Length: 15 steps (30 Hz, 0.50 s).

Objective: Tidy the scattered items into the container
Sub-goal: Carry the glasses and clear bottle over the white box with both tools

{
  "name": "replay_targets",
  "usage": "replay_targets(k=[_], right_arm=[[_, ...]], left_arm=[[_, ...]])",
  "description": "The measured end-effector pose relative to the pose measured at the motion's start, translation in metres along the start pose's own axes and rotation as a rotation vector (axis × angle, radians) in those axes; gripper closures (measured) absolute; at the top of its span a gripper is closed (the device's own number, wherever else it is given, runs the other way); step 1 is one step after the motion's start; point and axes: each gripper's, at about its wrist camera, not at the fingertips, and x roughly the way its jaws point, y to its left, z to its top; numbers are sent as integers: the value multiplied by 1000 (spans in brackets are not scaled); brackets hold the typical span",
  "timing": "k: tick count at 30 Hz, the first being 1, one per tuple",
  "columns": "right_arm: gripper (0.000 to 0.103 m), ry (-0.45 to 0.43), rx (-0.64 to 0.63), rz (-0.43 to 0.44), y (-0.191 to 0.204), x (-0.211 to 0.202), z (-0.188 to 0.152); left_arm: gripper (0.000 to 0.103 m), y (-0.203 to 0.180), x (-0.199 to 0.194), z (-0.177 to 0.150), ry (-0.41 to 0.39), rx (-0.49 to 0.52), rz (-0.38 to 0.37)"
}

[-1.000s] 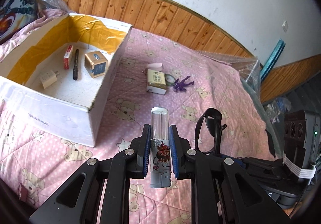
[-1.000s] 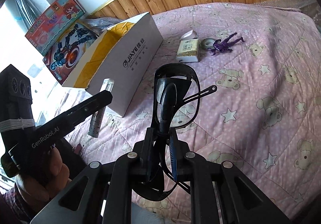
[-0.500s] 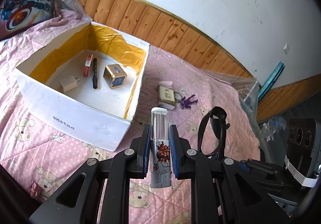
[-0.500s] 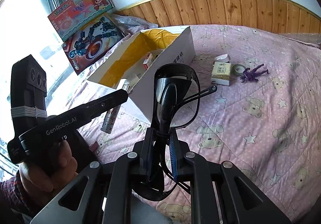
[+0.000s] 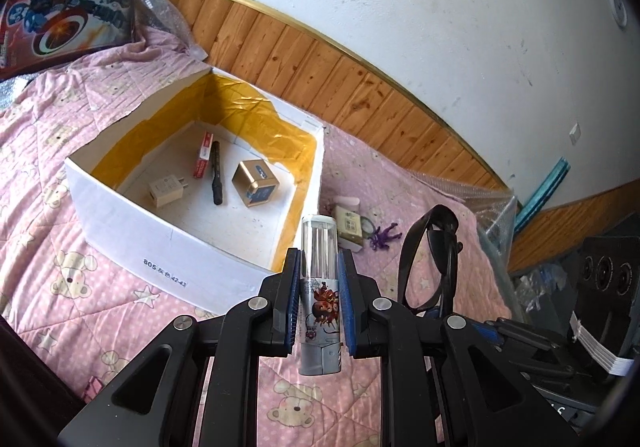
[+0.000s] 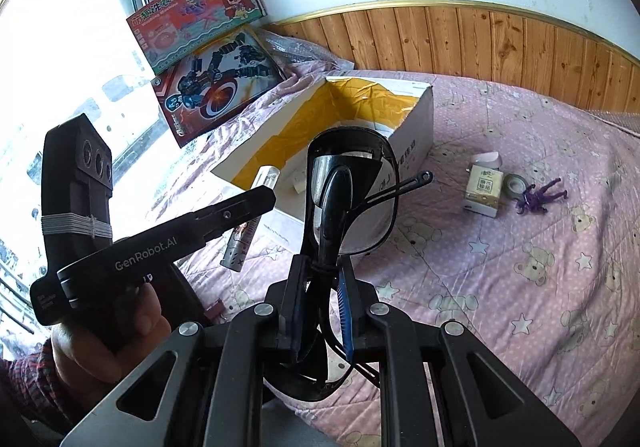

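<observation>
My left gripper (image 5: 319, 267) is shut on a clear tube with a grey printed base (image 5: 320, 287), held above the bed just in front of the white cardboard box (image 5: 120, 215); the tube also shows in the right wrist view (image 6: 250, 223). The box holds a gold cube (image 5: 256, 189), a charger (image 5: 166, 193), a black pen (image 5: 216, 177) and a red packet (image 5: 203, 155). My right gripper (image 6: 320, 271) is shut on black sunglasses (image 6: 348, 199), to the right of the box (image 6: 412, 127). On the bed lie a tissue pack (image 6: 484, 191), a tape roll (image 6: 514, 185) and a purple figure (image 6: 542, 197).
The pink bear-print quilt (image 6: 520, 287) covers the bed. Toy boxes (image 6: 216, 87) lean at the window end behind the box. Wood panelling (image 5: 360, 87) runs along the wall. Bubble wrap (image 5: 492, 215) lies at the far bed edge.
Both grippers have risen and swung left toward the box, each keeping its item. The box interior now lies more directly ahead of the left gripper.
</observation>
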Motion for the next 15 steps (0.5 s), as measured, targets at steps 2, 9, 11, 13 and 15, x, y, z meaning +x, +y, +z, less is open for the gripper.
replay_targets(k=[2,9,11,13,15], right_arm=[[87,-5,-9,7,4,0,6],[87,-28,-39,10,14,2,30],[87,-32,-50,11,18,4,37],[87,-36,-60,15,21,6,43],[87,-39,-72,18,25,8,50]], left_arm=[[85,4,-2,4,-9,-7,2],[85,12,-3,19,-24,-16,15],[85,13,-2,23,-24,-11,21],[85,14,-1,28,-25,-6,25],[85,15,0,32,-21,-2,28]])
